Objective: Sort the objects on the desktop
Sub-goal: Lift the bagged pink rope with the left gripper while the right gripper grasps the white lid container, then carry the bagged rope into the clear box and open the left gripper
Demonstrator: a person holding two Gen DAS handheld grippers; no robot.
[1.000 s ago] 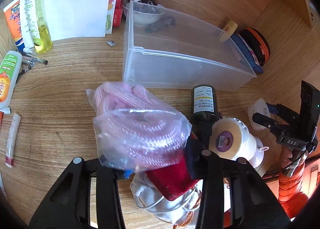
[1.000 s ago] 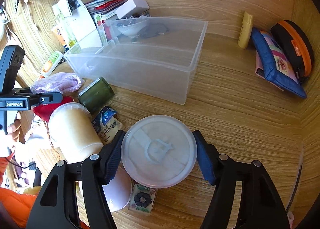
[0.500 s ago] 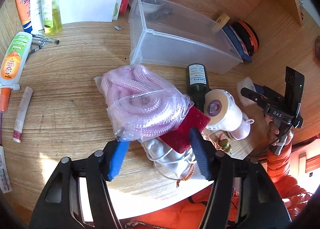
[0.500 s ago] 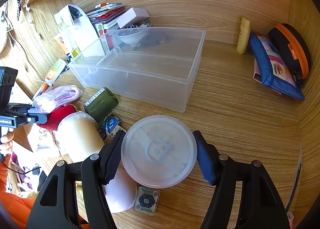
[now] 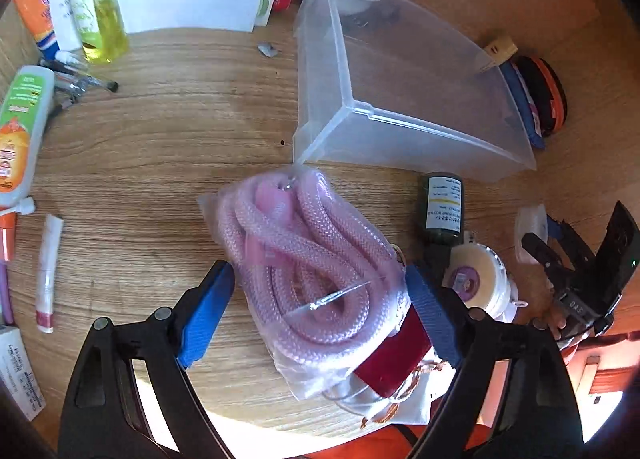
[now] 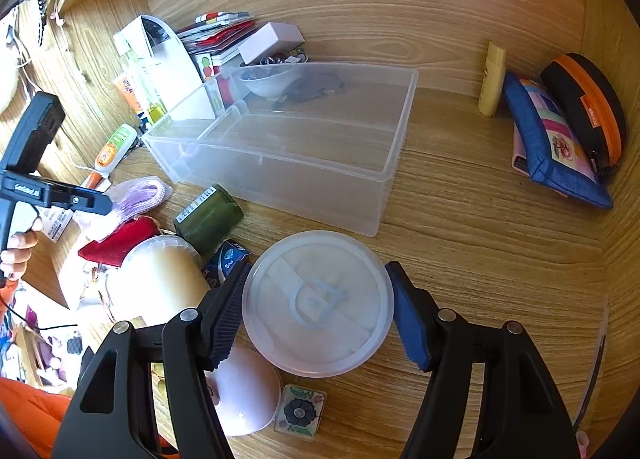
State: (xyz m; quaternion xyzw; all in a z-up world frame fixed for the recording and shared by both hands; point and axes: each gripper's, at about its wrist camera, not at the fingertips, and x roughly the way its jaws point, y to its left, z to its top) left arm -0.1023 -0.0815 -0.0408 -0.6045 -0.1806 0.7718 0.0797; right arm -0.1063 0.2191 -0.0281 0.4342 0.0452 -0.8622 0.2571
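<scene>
Grippers over desk clutter, clear plastic bin waiting at frame centre.
Left gripper jaws are opening around the bagged pink rope; right gripper clamps the round translucent lidded tub. Slack, slippery bag film could slide out or snag the red pouch beneath it.

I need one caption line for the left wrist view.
Left claw opening around a bagged pink rope beside the clear plastic bin.

Free room: bare desk right of the clear bin.
Blocked: green bottle, cream jar, red pouch crowd the bin's front-left corner.
</scene>
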